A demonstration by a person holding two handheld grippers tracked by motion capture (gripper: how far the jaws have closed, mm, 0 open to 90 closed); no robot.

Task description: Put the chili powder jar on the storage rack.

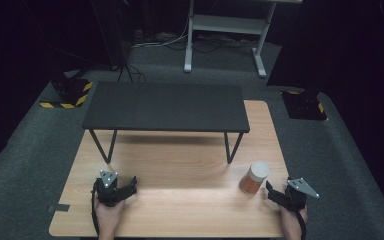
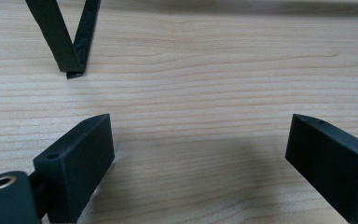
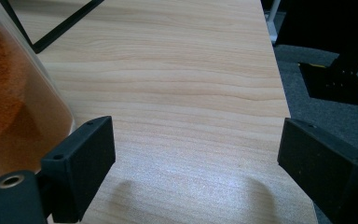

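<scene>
High view: 2 hand-held grippers low in frame, left hand-held gripper (image 1: 130,186) lower left and right hand-held gripper (image 1: 271,192) lower right, each in 1 hand with forearm coming up from bottom edge; 1 jar (image 1: 254,178) of orange powder stands on the counter (image 1: 180,170) just up-left of the right one, 1 black shelf (image 1: 165,106) across frame centre. Left gripper view: jaws wide apart, nothing btwn them, bare wood below. Right gripper view: jaws wide apart w/ nothing held, jar at left edge just beside the left jaw; can't tell if touching.
</scene>
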